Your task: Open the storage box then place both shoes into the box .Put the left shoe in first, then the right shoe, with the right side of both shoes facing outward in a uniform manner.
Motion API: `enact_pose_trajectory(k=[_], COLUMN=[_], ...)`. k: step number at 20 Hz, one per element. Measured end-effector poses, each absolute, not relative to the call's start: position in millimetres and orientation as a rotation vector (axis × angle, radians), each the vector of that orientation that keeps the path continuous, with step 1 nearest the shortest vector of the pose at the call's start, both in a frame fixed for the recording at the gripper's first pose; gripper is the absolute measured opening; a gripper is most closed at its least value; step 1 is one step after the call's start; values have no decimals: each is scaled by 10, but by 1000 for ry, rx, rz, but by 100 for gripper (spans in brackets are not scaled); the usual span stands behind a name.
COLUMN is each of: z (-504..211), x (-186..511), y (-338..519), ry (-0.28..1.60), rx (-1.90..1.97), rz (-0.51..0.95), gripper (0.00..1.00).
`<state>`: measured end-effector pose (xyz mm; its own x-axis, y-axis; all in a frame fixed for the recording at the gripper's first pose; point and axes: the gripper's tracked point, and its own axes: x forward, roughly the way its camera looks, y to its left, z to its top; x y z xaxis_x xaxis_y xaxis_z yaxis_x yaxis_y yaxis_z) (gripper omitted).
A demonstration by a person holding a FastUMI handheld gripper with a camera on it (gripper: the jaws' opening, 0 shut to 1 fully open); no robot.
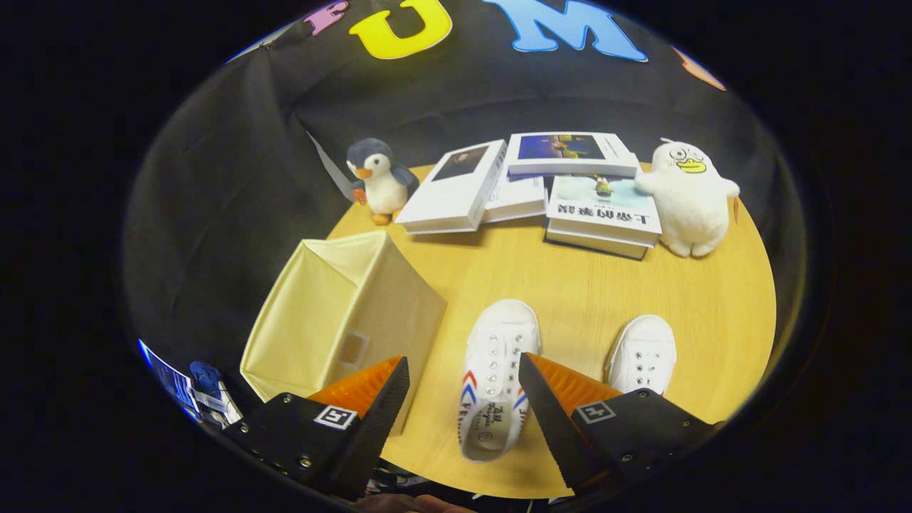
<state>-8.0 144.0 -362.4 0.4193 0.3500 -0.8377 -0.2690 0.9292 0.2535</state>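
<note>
On the round table (570,285), the cloth box (342,320) lies tipped on its side, its open mouth turned left, away from the shoes. Just right of the box, one white shoe (495,377) lies lengthwise with its toe toward the books (541,189), between the wide-spread fingers of the gripper (463,385), which hold nothing. Further right of the box, the second shoe (643,354) points the same way, beside the right finger.

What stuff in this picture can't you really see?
- Right shoe: its heel end is covered by a finger of the tool, whose fingers stand open.
- Left shoe: one side is partly behind the same finger.
- Storage box: lies tipped over; the other finger hides its near corner, and its bottom inside is out of sight.
- Books: cover print too small and warped.
- Penguin toy and white duck toy: backs hidden.
</note>
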Motion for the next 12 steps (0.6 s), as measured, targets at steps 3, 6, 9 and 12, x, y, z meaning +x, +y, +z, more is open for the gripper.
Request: enact_pose_trajectory(k=[3, 6, 9, 12], z=[-3914, -4175, -4414, -4641], x=[-225, -314, -334, -339], y=[1214, 1073, 1015, 970], ry=[1154, 1215, 1262, 1305], rx=[52, 34, 9, -18], rz=[365, 342, 329, 314], gripper=[96, 95, 94, 86])
